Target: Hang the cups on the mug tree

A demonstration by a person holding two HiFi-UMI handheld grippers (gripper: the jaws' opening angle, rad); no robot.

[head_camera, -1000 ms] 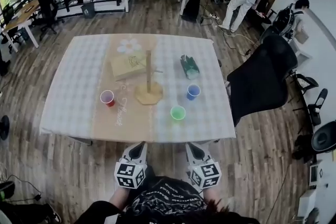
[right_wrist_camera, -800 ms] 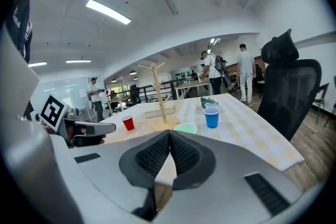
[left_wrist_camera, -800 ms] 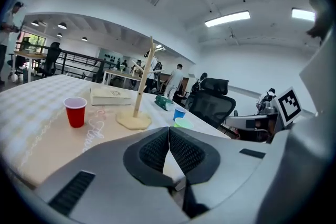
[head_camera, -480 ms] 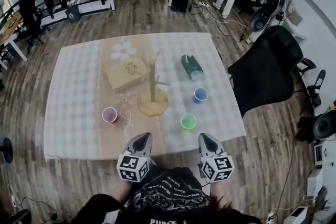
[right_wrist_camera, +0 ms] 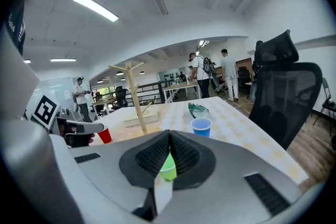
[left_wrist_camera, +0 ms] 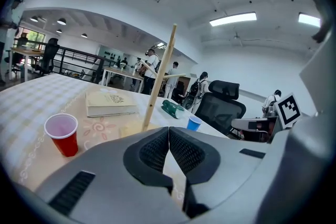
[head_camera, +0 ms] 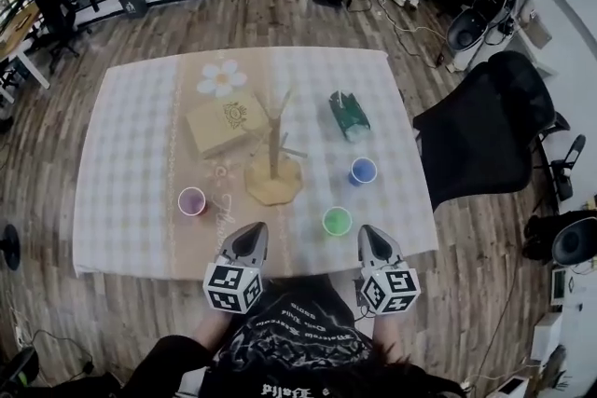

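Right gripper view: green cup (right_wrist_camera: 167,169) behind closed jaws.

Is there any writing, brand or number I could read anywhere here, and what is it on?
Nothing here reads clearly.
Pink script on the table runner: too blurred.
Emblem on the book: too small.
White print on the shirt: blurred.
The green packet: nothing legible.
Cubes on the left gripper and right gripper: square patterns, not words.
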